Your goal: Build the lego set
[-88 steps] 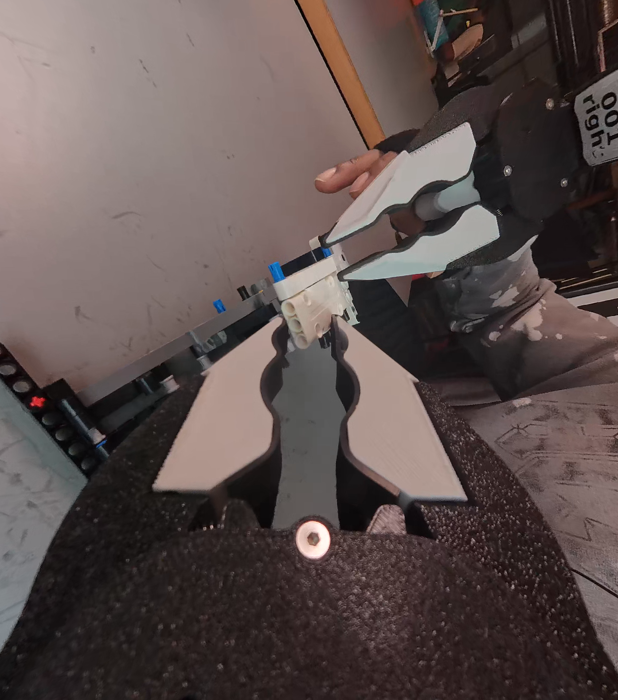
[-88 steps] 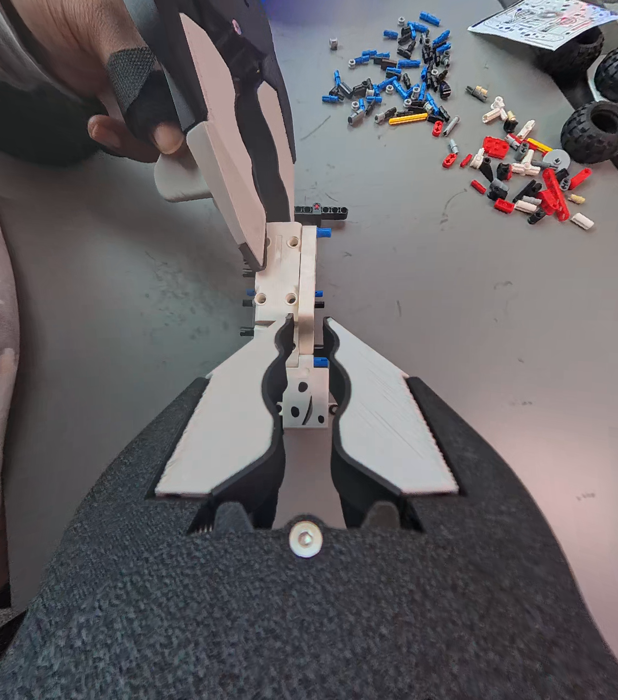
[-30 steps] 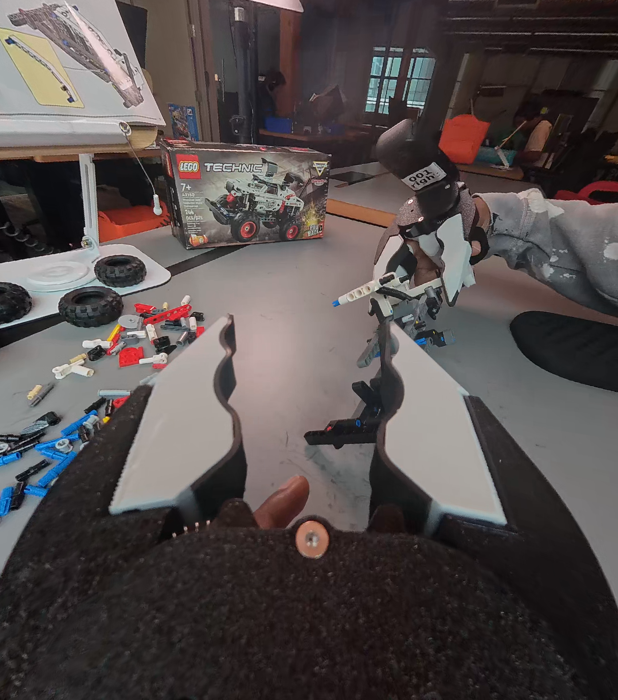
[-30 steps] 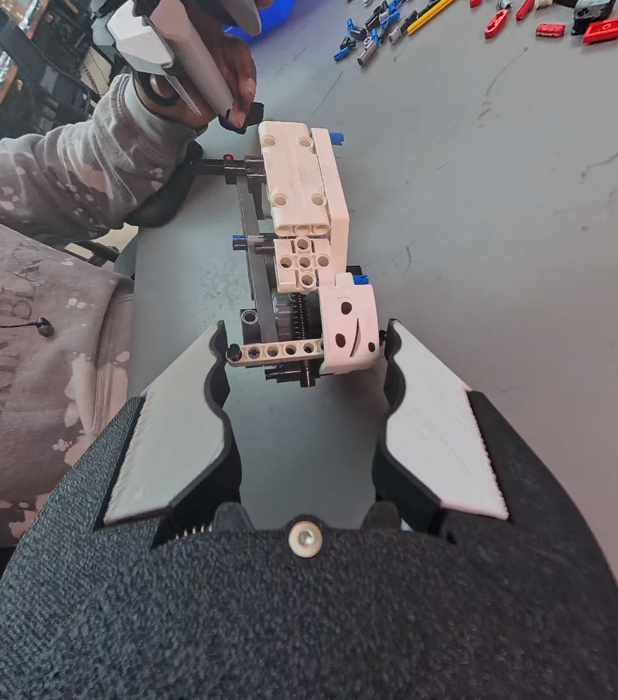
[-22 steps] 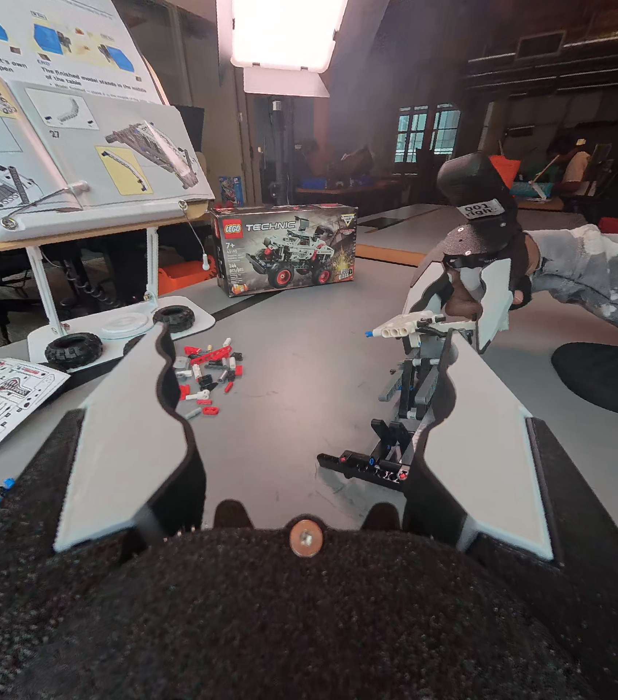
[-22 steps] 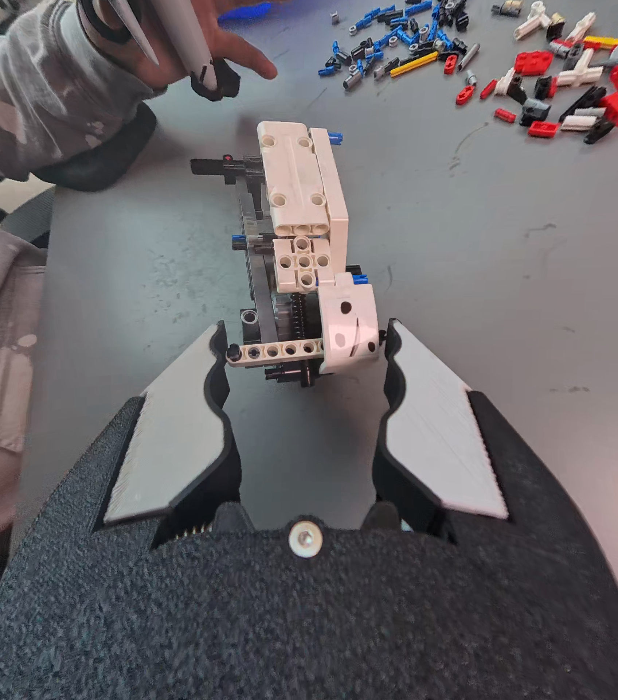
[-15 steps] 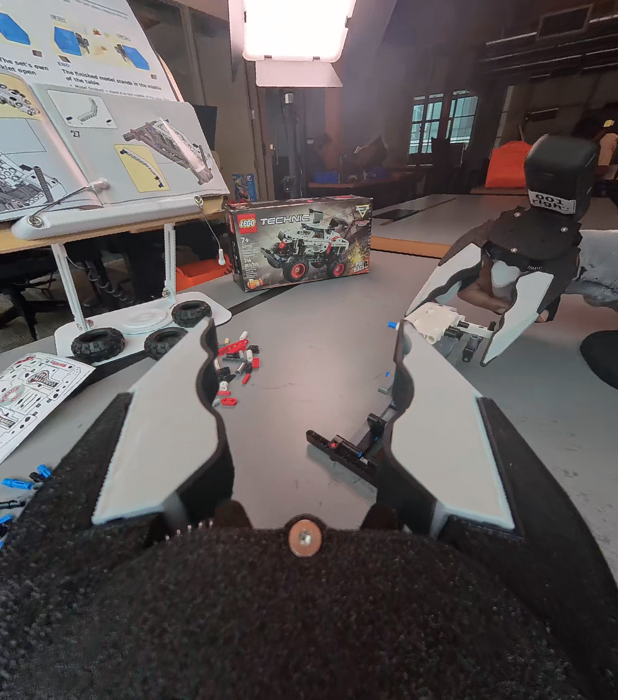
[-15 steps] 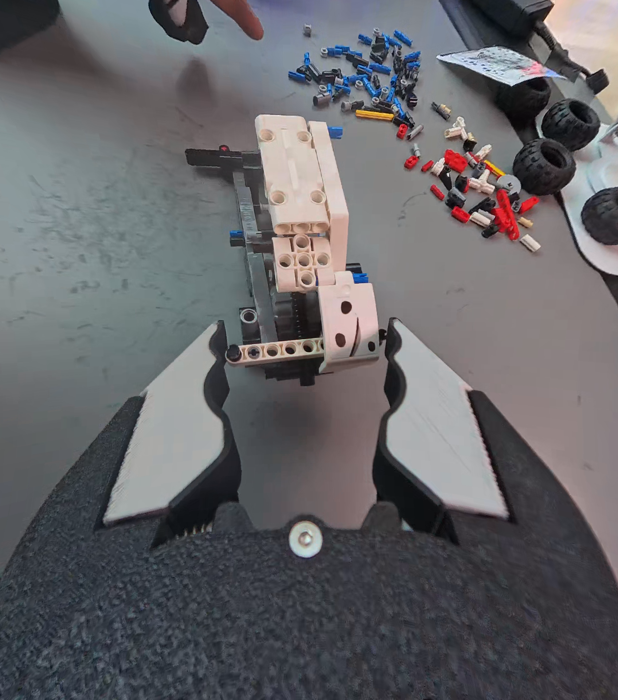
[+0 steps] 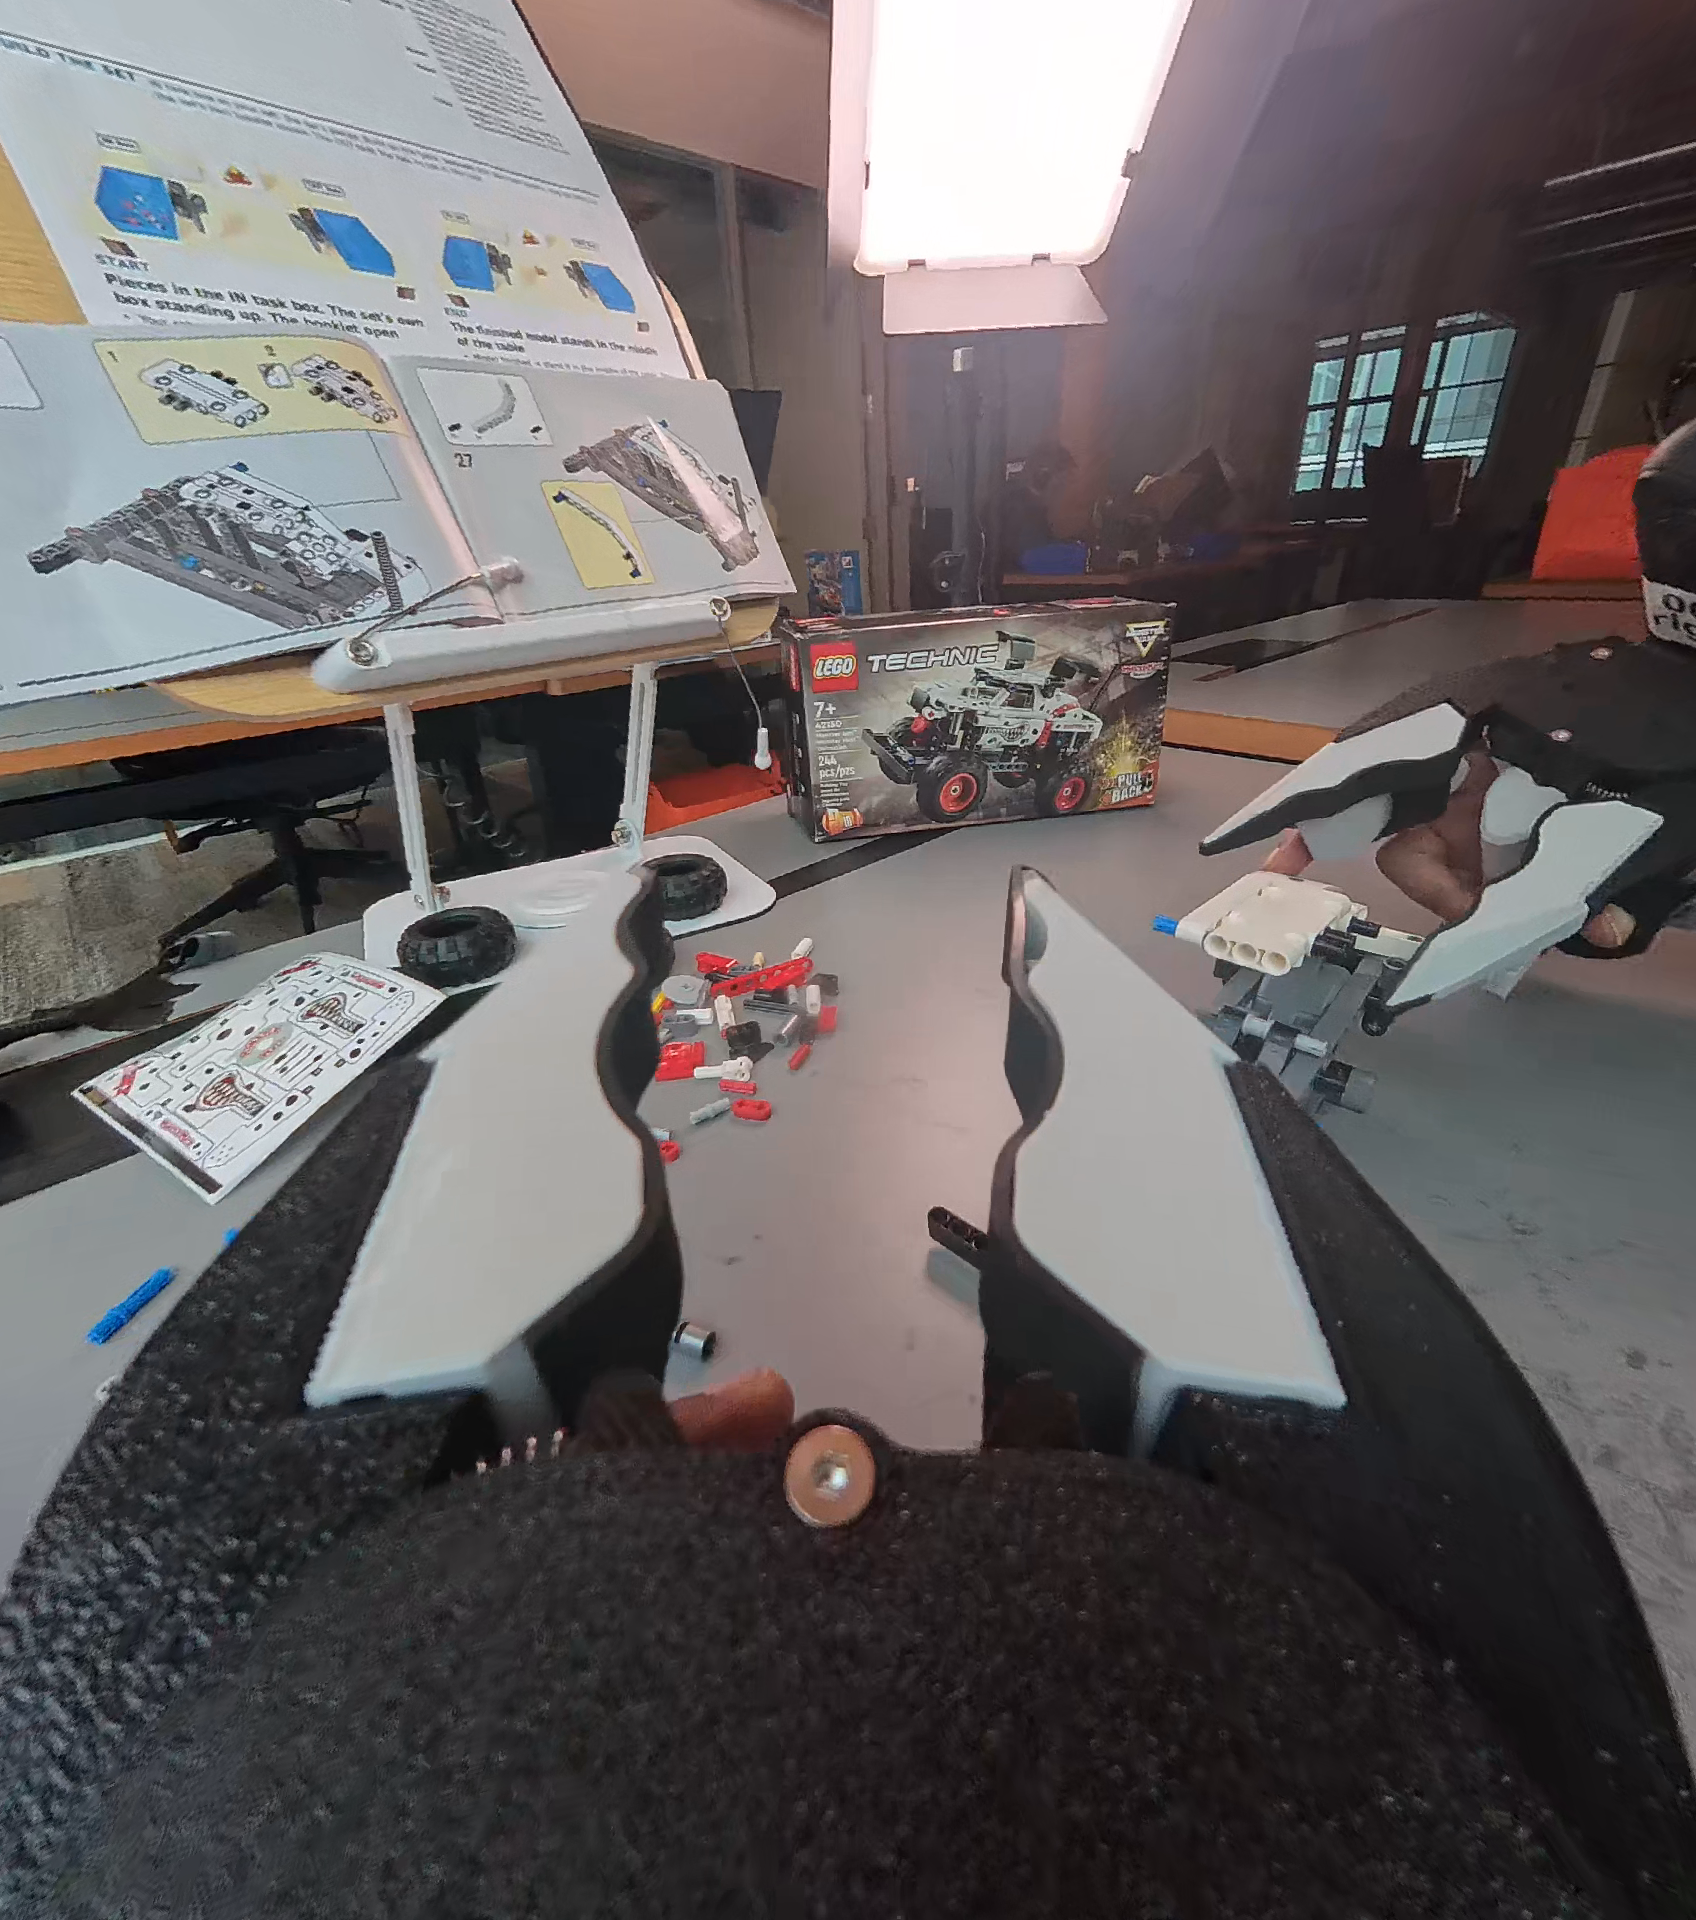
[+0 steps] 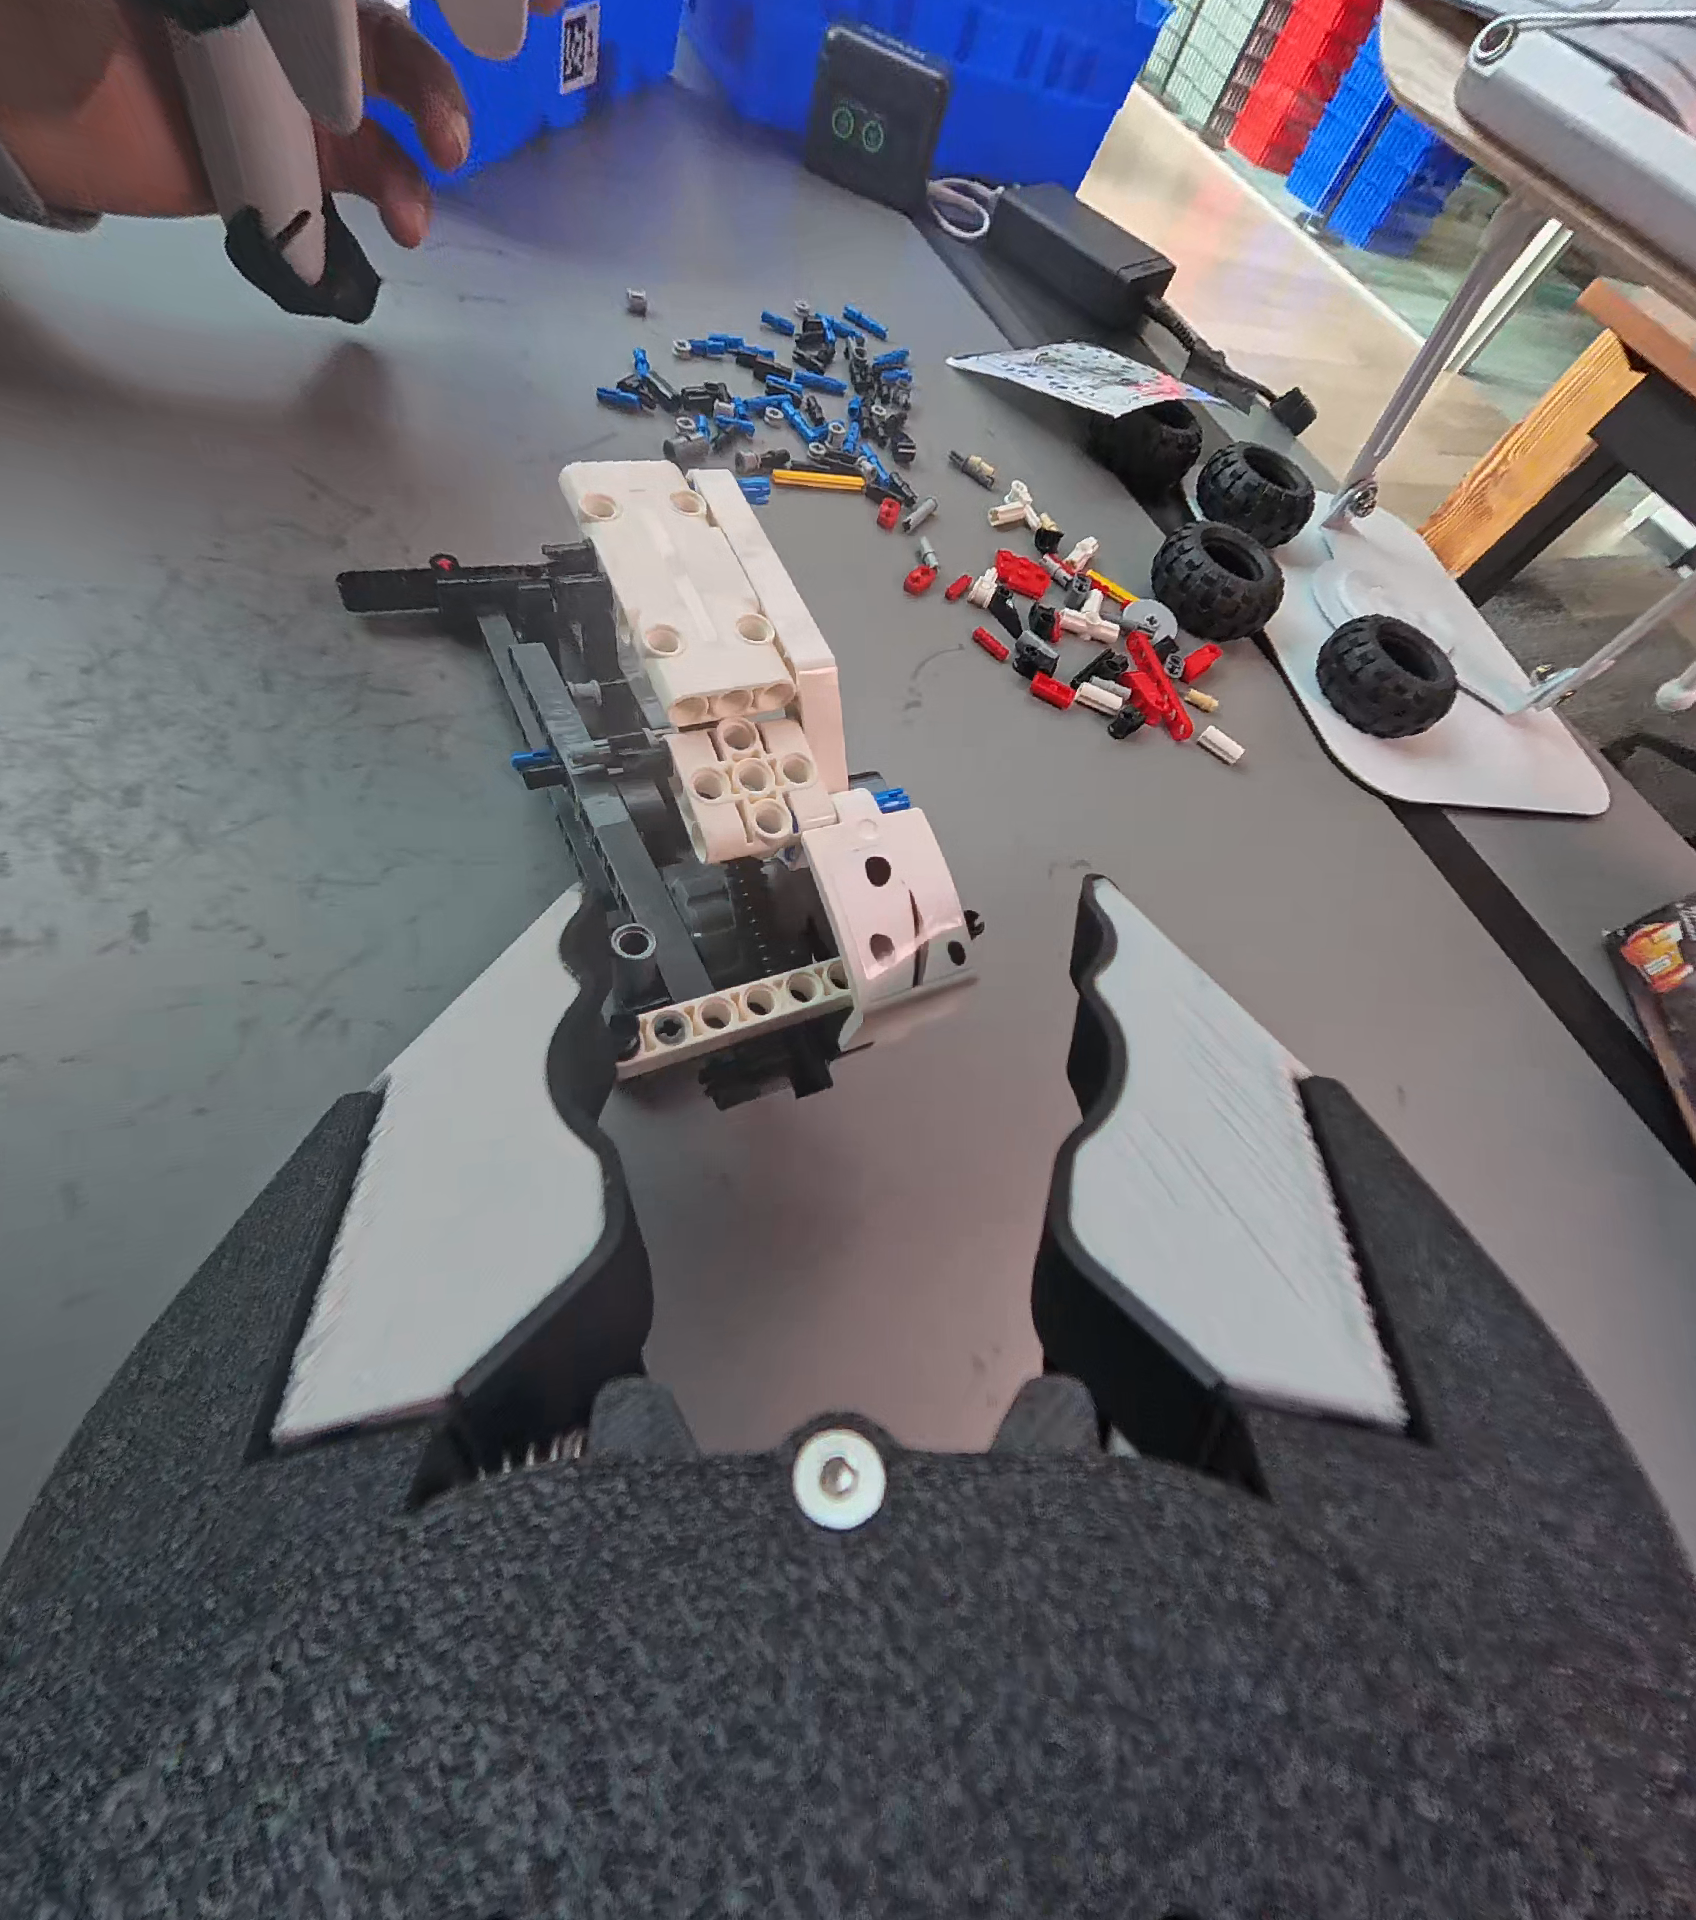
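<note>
Lying on the grey counter [image 10: 200,831], the white-and-black brick-built chassis [image 10: 709,758] sits untouched (both spread wide) between right tongs [image 10: 828,945] and left tongs [image 9: 828,935].

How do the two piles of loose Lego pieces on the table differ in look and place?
The blue-and-black pile is mostly small pins, with one yellow axle at its edge, and lies beyond the far end of the partly built chassis. The red-and-white pile mixes red, white and black connectors plus a grey disc, and lies beside the black tyres. Both sit loose on the grey table, untouched by either open gripper.
</note>
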`<action>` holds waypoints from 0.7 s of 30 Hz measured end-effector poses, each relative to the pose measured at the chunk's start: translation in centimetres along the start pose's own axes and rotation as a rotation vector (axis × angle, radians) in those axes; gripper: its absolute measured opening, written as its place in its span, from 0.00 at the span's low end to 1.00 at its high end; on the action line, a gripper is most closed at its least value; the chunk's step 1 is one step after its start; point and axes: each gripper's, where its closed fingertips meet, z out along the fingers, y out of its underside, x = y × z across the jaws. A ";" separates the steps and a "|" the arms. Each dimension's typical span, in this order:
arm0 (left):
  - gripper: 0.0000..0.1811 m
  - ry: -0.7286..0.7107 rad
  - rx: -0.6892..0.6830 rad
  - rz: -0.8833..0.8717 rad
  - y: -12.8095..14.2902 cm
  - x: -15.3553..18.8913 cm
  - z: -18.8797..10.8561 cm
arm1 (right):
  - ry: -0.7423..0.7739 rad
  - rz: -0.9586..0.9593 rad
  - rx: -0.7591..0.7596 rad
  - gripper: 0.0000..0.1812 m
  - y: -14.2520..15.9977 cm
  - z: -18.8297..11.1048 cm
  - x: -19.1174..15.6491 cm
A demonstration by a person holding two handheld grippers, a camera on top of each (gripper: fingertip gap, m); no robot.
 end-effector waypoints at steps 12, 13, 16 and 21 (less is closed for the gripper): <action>0.33 -0.017 -0.045 -0.100 1.0 -1.2 -0.1 | 0.000 0.053 0.065 0.43 0.0 0.7 -0.3; 0.33 -0.008 -0.053 -0.093 1.1 -1.0 0.0 | -0.002 0.051 0.056 0.44 0.1 0.8 -0.4; 0.41 0.010 -0.059 -0.075 1.2 -0.5 0.2 | 0.015 0.058 0.044 0.42 0.3 0.9 -0.1; 0.43 0.006 -0.052 -0.071 1.2 -0.4 0.3 | 0.048 0.090 0.031 0.40 0.3 1.2 0.4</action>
